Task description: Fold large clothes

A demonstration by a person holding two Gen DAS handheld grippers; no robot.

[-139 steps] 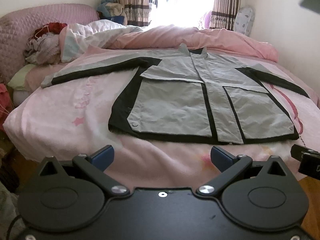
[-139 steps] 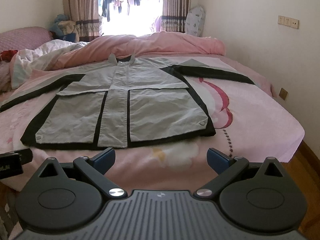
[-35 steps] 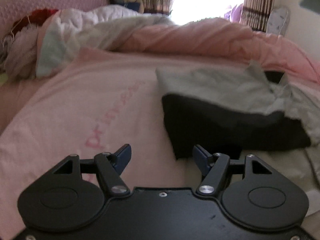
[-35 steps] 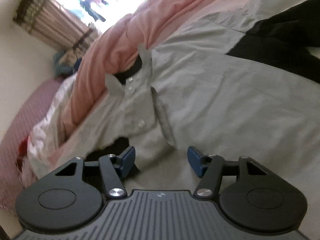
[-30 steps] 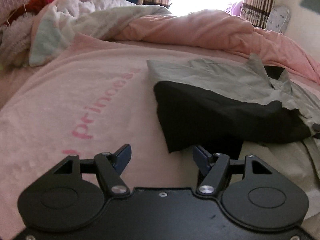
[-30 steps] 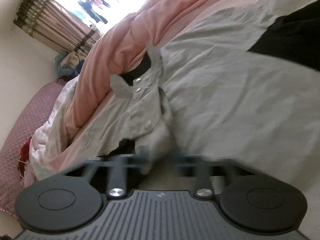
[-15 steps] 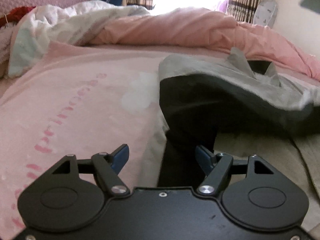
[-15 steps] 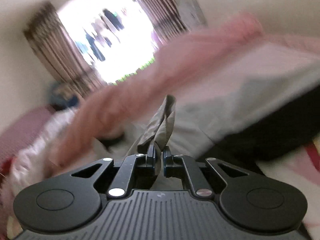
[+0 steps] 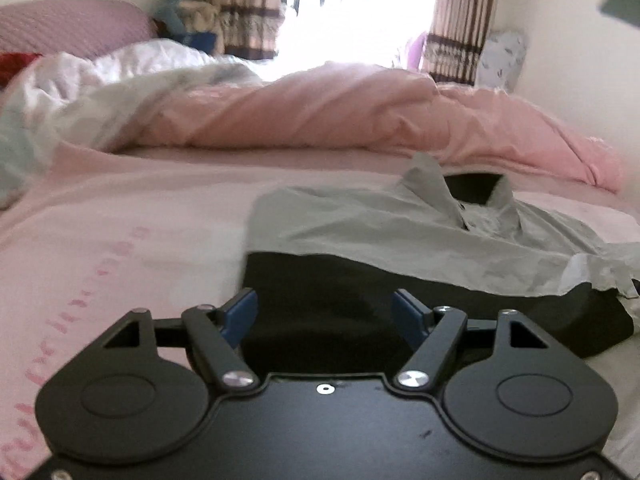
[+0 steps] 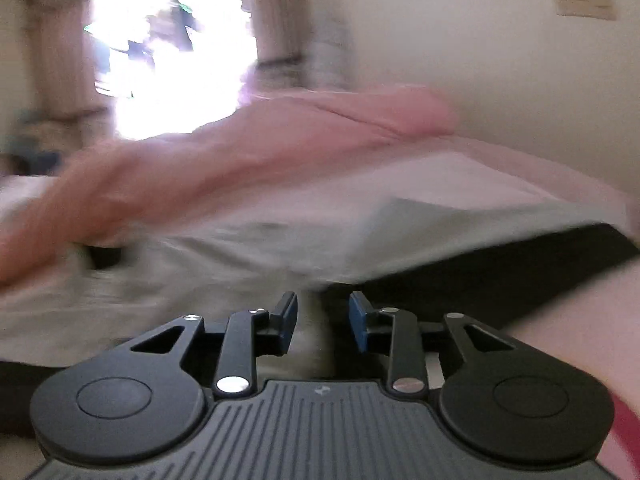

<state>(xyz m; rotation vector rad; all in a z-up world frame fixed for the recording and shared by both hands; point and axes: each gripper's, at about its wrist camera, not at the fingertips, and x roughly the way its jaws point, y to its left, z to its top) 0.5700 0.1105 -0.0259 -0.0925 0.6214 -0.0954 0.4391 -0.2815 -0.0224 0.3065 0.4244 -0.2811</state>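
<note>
So the grey-and-black jacket (image 9: 420,248) is lying on the pink bedsheet (image 9: 120,216), filling the centre and right of the left wrist view, with its left sleeve already flipped over the body so the black side faces up and the collar (image 9: 460,188) sits just above centre-right.

Left gripper (image 9: 325,314) has its jaws wide apart, hovering over the black folded edge at the bottom middle, nothing pinched. Right gripper (image 10: 323,322) has just been opening; its jaws sit partly apart with grey fabric showing behind the gap, but the pads don't look like they're pressing on it. That frame is really smeared, so take it loosely.

What I'd worry about:
- the slick fabric sliding back open, since nothing is pinning the fold
- the crumpled grey edge at the right of the left wrist view getting folded in as a lump
- the right sleeve (image 10: 500,264), lower right of that view, being grabbed in two layers at once
- the bunched pink duvet (image 9: 360,108) across the upper middle crowding the collar end

Containers: none that I can see, just bedding.
</note>
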